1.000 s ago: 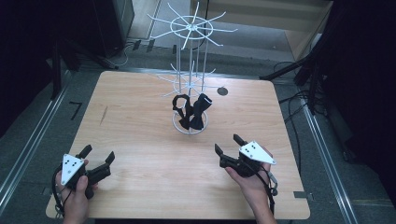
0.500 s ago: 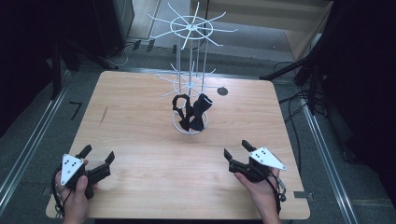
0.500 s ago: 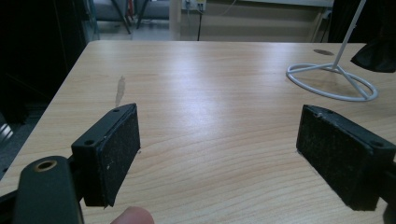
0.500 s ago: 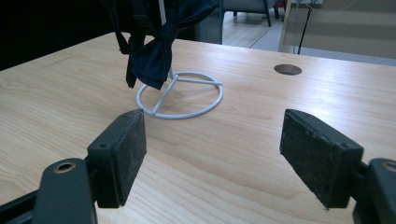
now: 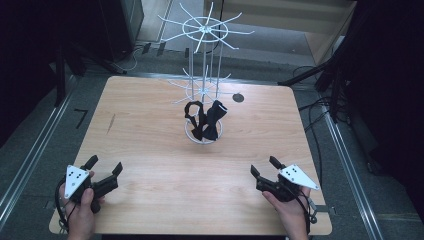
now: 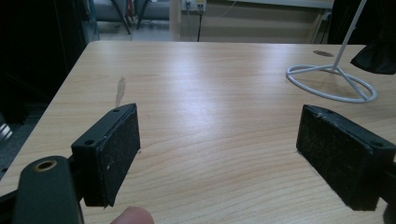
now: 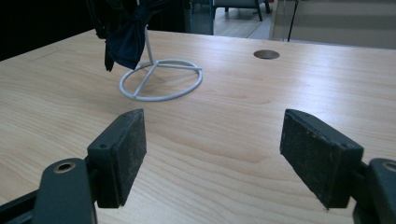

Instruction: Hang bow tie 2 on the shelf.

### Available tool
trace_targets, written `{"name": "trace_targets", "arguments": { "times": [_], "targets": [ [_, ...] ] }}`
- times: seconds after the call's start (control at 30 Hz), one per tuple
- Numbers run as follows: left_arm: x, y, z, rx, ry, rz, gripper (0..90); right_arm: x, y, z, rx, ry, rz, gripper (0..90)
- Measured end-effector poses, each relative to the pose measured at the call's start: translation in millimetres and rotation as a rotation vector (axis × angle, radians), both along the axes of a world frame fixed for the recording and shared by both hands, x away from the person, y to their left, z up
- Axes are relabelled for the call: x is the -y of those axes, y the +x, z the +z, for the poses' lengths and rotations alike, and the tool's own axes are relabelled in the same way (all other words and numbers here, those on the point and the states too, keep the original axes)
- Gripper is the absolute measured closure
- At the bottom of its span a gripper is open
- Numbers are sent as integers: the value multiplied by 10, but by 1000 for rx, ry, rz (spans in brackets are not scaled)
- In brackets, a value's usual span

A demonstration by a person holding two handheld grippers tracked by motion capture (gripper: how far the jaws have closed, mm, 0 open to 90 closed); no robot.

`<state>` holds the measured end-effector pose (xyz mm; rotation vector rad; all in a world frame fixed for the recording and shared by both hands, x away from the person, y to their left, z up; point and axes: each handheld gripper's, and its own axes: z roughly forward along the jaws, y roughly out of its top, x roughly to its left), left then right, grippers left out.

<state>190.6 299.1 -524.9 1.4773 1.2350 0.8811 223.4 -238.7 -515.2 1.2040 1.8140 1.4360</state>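
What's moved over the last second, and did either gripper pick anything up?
The right gripper pulled back toward the person and the table's near edge, fingers open and empty. The left gripper stayed put, also open. The bow ties hang on the white rack as before.

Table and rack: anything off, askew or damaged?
Mostly fine. The white wire rack stands upright with two black bow ties hanging low on it. Only oddity: a pale streak on the table left of the rack, like a scuff. Both grippers are open, holding nothing.

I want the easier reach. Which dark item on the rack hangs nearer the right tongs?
The black bow tie on the white wire rack; the black looped item hangs left.
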Motion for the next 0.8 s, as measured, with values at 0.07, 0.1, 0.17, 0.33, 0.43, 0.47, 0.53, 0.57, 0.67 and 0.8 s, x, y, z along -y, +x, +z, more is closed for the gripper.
{"name": "trace_targets", "arguments": {
  "times": [0.07,0.1,0.17,0.33,0.43,0.47,0.53,0.57,0.67,0.8],
  "targets": [
    [-1,0,0,0,-2,1,145,46,-19,-11,-6,-5,-6,236],
    [-1,0,0,0,-2,1,145,80,-27,-16,-4,-6,-12,236],
    [-3,0,0,0,-3,1,145,137,-40,-22,-5,-4,-19,235],
    [-8,-2,0,-1,-7,4,145,262,-74,-34,-18,-1,-19,235],
    [-8,-2,0,0,-7,4,145,334,-99,-44,-20,-8,-18,235],
    [-7,-1,0,-1,-8,3,145,362,-107,-51,-21,-11,-22,235],
    [-6,-2,0,-1,-6,3,145,419,-122,-69,-22,-13,-29,235],
    [-5,-3,-1,1,-5,2,145,448,-131,-77,-24,-11,-36,236],
    [-5,-3,-1,1,-5,2,145,540,-160,-92,-28,1,-54,236],
    [-4,-2,-1,0,-5,2,145,655,-191,-95,-25,5,-78,237]
  ]
}}
